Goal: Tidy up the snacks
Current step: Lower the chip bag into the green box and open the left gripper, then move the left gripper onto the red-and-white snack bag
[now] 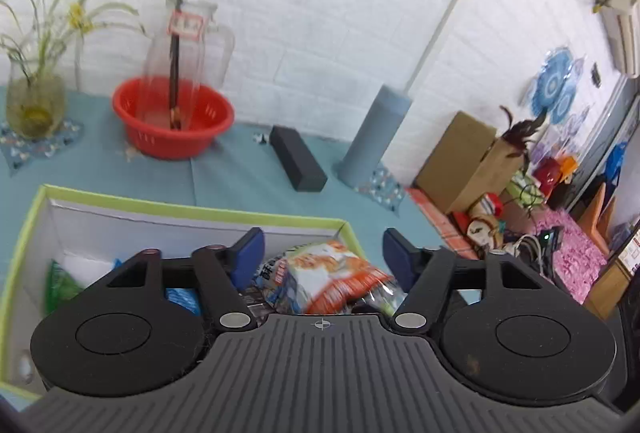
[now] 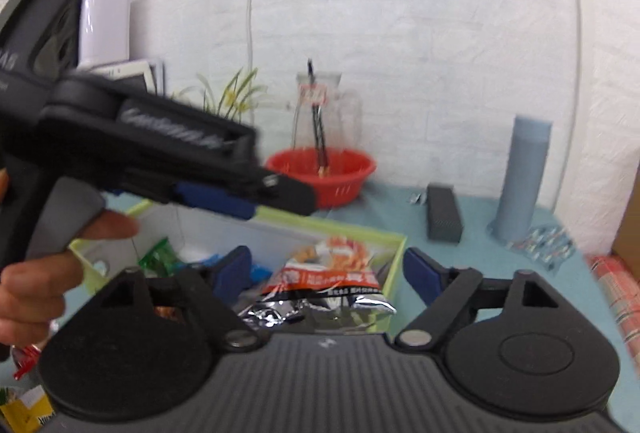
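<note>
Both the left gripper and the right gripper hang with jaws apart over the green-rimmed box, an orange snack bag below between their fingers

Storage box stands at the near edge of the table, below both grippers. In the box: snack bag at the right end, with further packets to its left. Behind the box, toward the wall: basket with a glass pitcher standing in it; plant vase to the left of the basket, on a mat; rectangular block to the right of the basket; cylinder right of the block, on a second mat. Cardboard box lies beyond the table's right edge. In the right wrist view, the left gripper is above the box's left part.
</note>
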Motion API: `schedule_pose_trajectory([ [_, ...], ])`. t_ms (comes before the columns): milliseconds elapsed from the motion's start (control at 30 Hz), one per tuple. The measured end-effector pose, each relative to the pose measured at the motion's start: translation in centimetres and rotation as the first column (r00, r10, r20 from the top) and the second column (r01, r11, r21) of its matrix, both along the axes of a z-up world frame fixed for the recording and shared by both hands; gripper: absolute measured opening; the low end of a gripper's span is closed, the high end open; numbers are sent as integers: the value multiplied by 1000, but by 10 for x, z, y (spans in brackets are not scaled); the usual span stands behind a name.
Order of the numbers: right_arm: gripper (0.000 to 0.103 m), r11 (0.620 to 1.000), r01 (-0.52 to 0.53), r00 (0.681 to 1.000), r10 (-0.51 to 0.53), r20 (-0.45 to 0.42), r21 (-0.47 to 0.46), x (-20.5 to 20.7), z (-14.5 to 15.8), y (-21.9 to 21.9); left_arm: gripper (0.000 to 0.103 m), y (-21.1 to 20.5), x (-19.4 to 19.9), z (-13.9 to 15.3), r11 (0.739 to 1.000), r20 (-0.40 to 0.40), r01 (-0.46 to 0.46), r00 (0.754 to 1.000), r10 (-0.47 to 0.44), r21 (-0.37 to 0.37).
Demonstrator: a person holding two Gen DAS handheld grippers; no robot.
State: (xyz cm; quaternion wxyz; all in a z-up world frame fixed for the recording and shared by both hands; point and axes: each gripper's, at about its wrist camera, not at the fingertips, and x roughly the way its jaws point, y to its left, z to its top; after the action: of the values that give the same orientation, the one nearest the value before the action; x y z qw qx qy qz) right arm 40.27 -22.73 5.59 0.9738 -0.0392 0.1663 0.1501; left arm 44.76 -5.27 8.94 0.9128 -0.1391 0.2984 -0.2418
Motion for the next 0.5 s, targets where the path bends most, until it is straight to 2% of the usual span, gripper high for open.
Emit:
schedule_pose_trajectory([
  [67,94,1000,6,999,-6,49,-3,-14,11,-1,66,11,-25,11,1000,44,-18,999,17,11],
  [133,100,1000,14,994,-12,106,-19,-28,23,0,68,24,-53,19,1000,77,-31,997,30,4],
  [267,102,1000,8,982,-4,187,-20,-55,44,2,71,52,-110,19,998,85,-49,995,53,-48],
  [400,102,999,-37,985,41,165,-31,-84,45,9,72,73,-153,-1,994,17,-69,997,70,-90],
  [500,102,992,-77,992,87,95,-104,-102,32,24,72,77,-172,-23,991,-51,-77,996,72,-113],
])
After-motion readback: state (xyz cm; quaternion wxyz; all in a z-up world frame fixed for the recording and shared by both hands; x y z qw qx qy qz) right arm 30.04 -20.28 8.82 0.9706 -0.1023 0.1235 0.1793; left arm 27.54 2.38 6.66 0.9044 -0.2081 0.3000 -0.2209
